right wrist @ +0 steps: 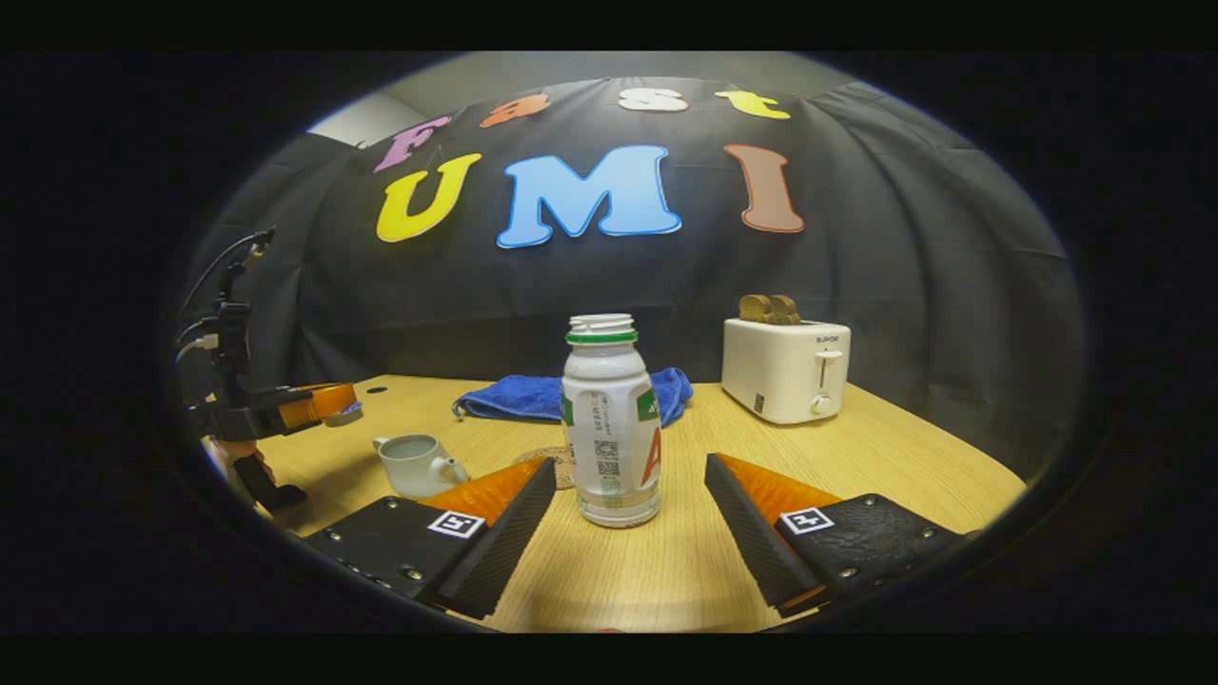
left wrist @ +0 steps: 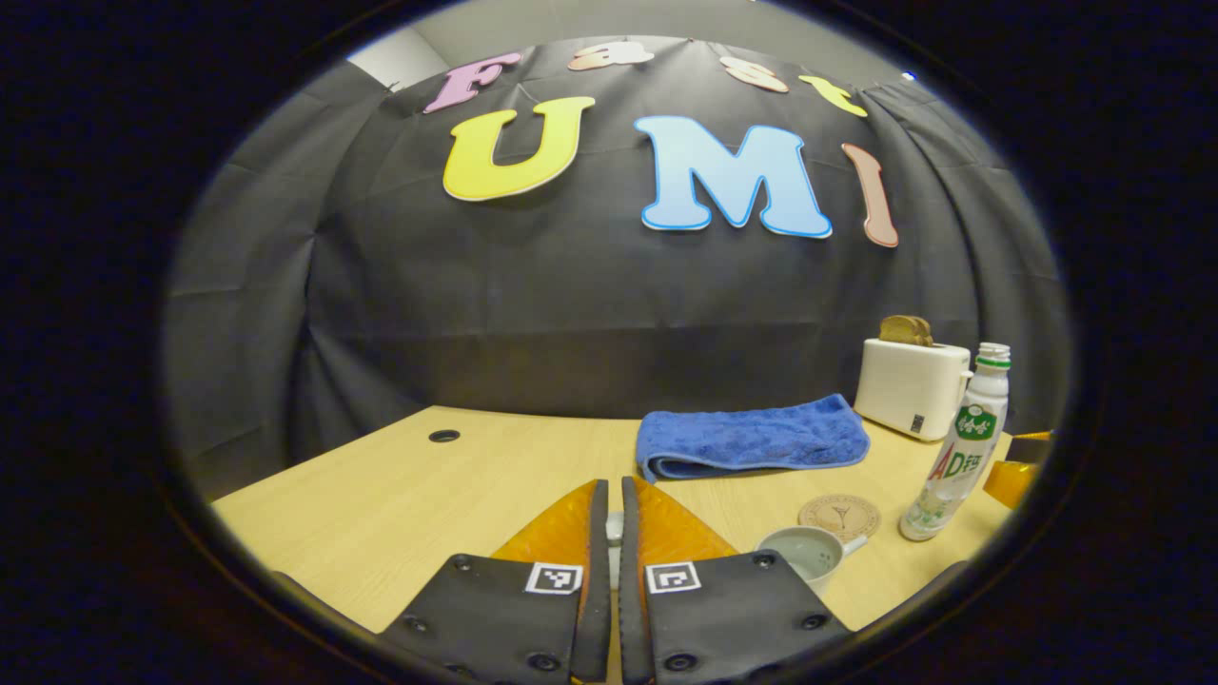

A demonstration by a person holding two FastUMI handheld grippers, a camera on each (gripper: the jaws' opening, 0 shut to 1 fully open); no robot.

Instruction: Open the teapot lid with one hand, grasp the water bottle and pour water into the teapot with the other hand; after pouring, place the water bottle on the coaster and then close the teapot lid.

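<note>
With the lid already off the teapot [right wrist: 416,463] and pinched between the fingers of your left hand-held gripper [left wrist: 614,533], the step in hand is the bottle grab. Left gripper is clenched; a pale sliver shows between its fingers in the left gripper view, and in the right gripper view you can see the lid [right wrist: 344,415] held up over the counter [right wrist: 666,571], left of the pot. Keep it parked there, clear of the pour path.

Right hand-held gripper [right wrist: 630,518] is released, jaws spread wide, with the water bottle [right wrist: 612,419] standing upright between and just ahead of them, not touching either finger. Bottle is uncapped, so:
- push straight forward until the body sits between the pads, then close on the mid-body, below the green collar
- squeeze gently; thin plastic will likely buckle and slosh
- lift vertical before you tilt

Teapot sits to the bottle's left, mouth open, spout pointing toward the bottle. Coaster [left wrist: 839,517] lies between pot and bottle, just in front of the blue towel [left wrist: 752,440]. Toaster [right wrist: 786,369] is well off to the right.
</note>
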